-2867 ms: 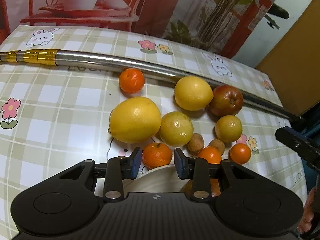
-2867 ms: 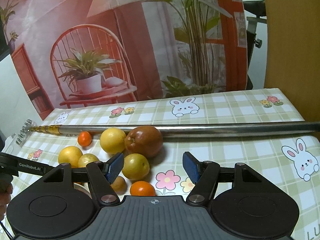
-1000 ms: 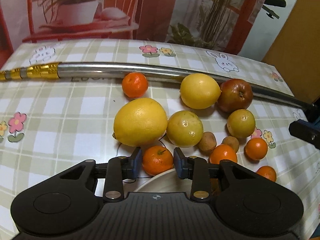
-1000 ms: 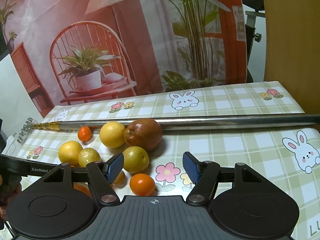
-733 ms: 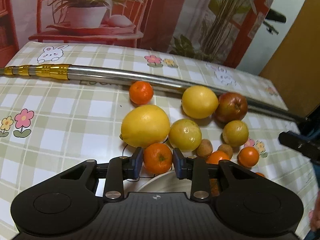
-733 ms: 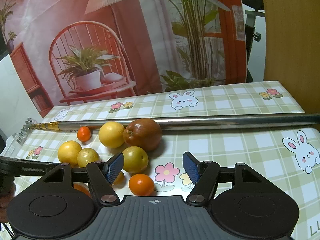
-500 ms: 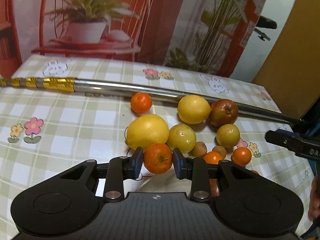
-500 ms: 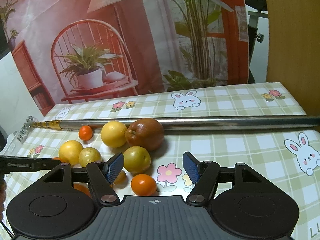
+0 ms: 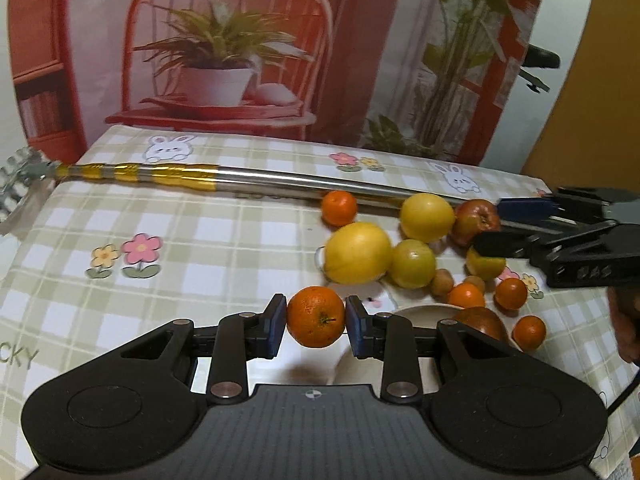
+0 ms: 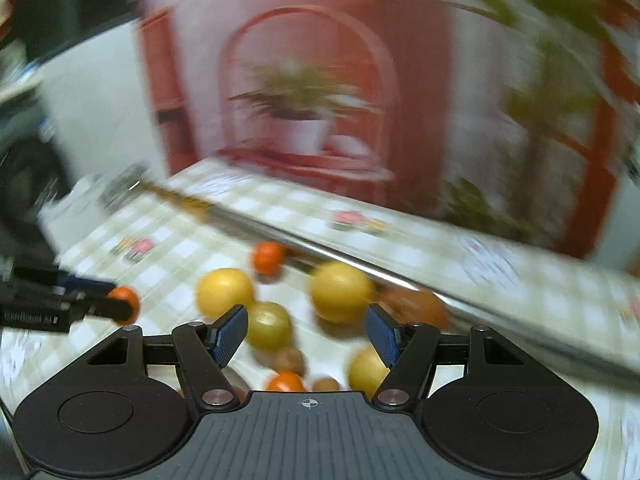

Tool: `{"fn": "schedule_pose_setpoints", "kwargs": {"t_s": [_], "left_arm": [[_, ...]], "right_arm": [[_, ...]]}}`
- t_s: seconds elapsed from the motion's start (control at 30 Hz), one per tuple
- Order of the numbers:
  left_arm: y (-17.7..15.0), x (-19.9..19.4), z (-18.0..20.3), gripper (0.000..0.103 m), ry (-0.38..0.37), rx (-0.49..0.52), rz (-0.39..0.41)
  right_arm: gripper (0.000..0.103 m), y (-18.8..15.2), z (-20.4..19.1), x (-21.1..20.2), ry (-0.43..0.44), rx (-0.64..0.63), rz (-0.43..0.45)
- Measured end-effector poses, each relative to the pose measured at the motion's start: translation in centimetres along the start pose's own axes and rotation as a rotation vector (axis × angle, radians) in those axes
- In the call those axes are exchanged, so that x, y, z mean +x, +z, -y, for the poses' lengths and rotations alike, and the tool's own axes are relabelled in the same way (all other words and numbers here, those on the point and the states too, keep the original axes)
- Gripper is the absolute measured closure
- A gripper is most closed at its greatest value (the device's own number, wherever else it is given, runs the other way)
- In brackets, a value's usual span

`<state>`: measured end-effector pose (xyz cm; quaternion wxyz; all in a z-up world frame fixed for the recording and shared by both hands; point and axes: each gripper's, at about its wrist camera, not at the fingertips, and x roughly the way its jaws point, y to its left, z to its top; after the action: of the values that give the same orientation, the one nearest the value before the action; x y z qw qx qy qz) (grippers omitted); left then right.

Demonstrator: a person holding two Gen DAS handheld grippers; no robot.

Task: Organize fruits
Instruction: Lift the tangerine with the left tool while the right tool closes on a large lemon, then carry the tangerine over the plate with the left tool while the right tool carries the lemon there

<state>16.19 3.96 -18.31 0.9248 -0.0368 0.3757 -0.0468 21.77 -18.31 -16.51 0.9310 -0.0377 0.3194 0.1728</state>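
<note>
Orange tangerine is sitting pinched between left gripper pads, lower centre, lifted off tablecloth; round skin could be slipping out; right gripper is hanging half-open, empty, over fruit pile, risking knocking it.

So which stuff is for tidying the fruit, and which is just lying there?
For the job:
- tangerine in the left tool
- fruit pile, like the big yellow fruit and apple
- white plate

Just lying there:
- metal pole
- checked tablecloth
</note>
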Motion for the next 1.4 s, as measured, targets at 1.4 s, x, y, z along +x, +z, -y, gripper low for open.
{"fn": "schedule_pose_setpoints", "kwargs": {"t_s": [1.4], "left_arm": [[-2.4,-0.3,-2.9,0.069,-0.011,-0.091,0.004]], "right_arm": [[0.045,3.9,-7.1,12.5,0.140,-0.303,-0.237]]}}
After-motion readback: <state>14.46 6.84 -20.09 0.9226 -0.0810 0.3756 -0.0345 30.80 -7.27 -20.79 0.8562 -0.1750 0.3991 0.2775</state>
